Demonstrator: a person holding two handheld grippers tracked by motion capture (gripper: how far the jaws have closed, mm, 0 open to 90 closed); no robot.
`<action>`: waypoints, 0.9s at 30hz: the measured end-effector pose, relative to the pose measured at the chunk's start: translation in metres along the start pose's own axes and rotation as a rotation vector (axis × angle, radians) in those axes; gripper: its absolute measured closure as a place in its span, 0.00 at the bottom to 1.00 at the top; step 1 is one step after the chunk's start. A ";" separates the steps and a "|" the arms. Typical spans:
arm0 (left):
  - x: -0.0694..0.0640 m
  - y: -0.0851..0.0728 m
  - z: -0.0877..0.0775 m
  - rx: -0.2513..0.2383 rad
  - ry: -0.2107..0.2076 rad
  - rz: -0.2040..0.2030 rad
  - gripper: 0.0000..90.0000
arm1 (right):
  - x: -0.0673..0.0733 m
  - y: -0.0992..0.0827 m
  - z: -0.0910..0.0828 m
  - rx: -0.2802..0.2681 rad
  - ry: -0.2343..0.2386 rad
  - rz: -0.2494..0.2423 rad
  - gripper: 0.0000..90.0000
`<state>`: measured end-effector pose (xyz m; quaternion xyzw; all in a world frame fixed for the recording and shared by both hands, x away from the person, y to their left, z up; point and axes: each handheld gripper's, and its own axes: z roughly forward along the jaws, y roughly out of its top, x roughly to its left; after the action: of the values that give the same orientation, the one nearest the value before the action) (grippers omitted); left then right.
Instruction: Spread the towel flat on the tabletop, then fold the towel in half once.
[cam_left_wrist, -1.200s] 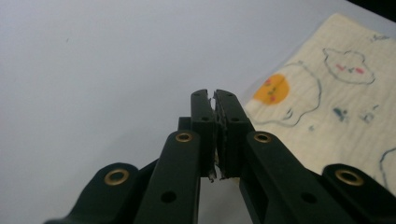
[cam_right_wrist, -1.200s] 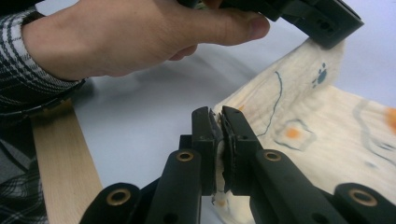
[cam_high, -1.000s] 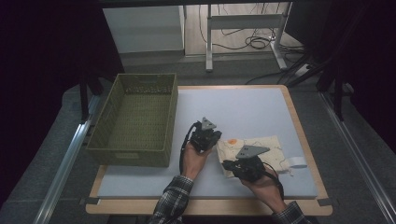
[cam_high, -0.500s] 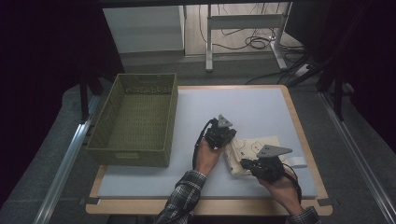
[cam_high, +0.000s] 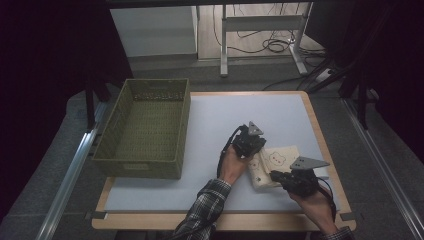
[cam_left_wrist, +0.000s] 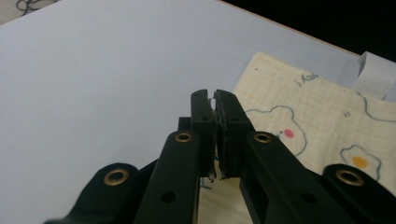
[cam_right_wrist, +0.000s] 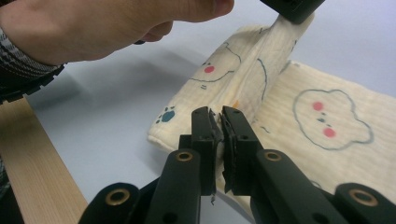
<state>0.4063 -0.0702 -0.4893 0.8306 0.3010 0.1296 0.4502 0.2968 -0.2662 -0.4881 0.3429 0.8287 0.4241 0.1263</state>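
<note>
A cream cloth (cam_high: 278, 157) printed with bears and eggs lies on the white table mat near the front right. My left gripper (cam_high: 256, 151) is at the cloth's left edge, shut on a lifted corner of it. In the left gripper view the jaws (cam_left_wrist: 215, 100) are pressed together above the cloth (cam_left_wrist: 317, 116). My right gripper (cam_high: 276, 176) is shut on the cloth's front edge. In the right gripper view the jaws (cam_right_wrist: 219, 116) pinch the cloth (cam_right_wrist: 322, 135), and the left gripper (cam_right_wrist: 292, 9) holds a raised fold at the top.
An empty olive woven basket (cam_high: 141, 168) stands at the left of the mat (cam_high: 225, 115). The table's wooden rim (cam_high: 220, 220) runs along the front. A small white slip (cam_left_wrist: 373, 74) lies just past the cloth's right side.
Both hands have moved to the right across the mat, carrying the pinched cloth edge with them. The cloth now lies folded further over to the right.
</note>
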 end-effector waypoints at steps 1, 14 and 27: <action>-0.002 0.003 0.003 0.003 -0.005 0.007 0.97 | -0.002 -0.001 -0.004 -0.002 -0.007 0.006 0.93; -0.018 0.020 0.023 -0.002 -0.037 0.043 0.97 | -0.015 -0.010 -0.021 -0.006 -0.035 0.045 0.93; -0.028 0.032 0.042 0.001 -0.065 0.069 0.97 | -0.031 -0.020 -0.037 -0.017 -0.068 0.076 0.93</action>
<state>0.4172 -0.1289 -0.4850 0.8444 0.2575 0.1177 0.4548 0.2916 -0.3177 -0.4843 0.3873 0.8066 0.4236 0.1411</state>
